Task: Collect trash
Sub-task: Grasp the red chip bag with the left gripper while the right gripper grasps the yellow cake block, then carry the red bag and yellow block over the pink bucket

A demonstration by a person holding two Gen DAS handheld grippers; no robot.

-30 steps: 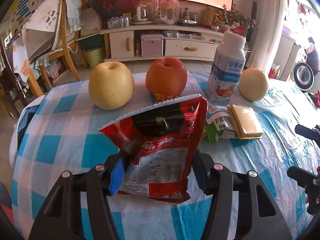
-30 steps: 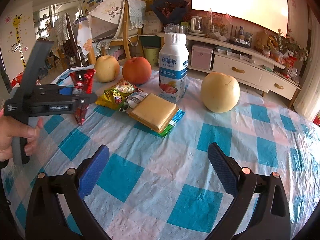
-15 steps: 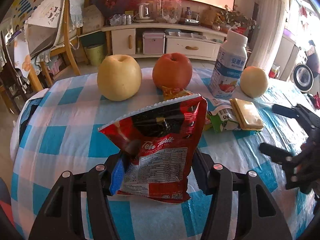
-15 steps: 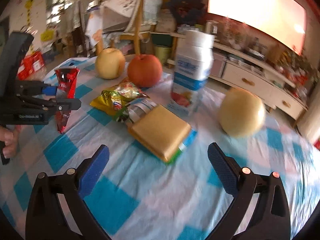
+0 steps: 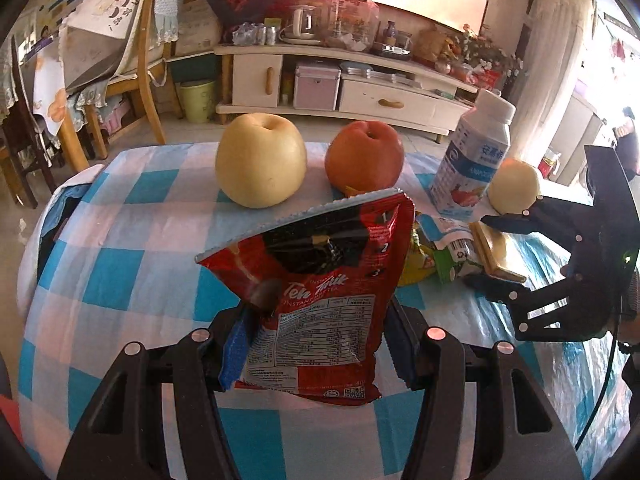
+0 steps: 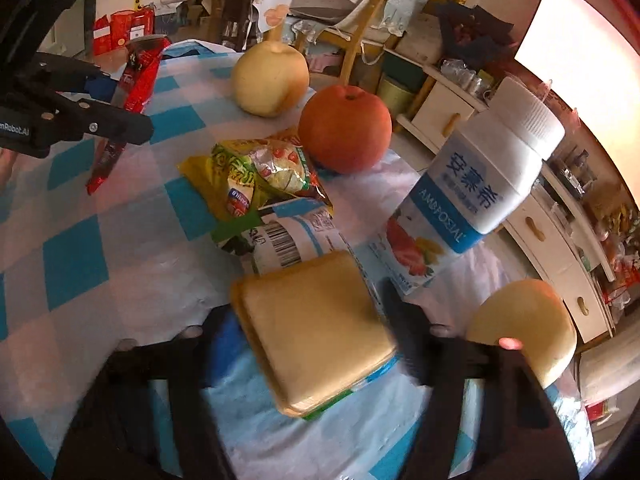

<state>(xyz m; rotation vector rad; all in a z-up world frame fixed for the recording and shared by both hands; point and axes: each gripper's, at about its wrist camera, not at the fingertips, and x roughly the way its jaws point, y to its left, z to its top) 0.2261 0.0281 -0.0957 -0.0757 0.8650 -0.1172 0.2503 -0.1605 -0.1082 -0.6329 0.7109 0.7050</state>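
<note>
Tan wafer pack (image 6: 316, 328) sits between the closing right gripper (image 6: 308, 336); left gripper (image 5: 316, 344) clamps the red packet (image 5: 320, 300).

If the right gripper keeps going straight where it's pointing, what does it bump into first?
Probably the tan wafer pack: it already lies between the closing jaws of the right gripper. Beyond it lies the barcode wrapper, though depth is hard to judge.

The left tool (image 5: 316, 344) is matte black plastic with blue textured pads (image 5: 232, 354) on its fingers and round silvery screw heads along the arms. The right tool (image 5: 486, 248) is the same black build, ribbed like a truss, with small pale screws, a thin black cable and a green light.
</note>
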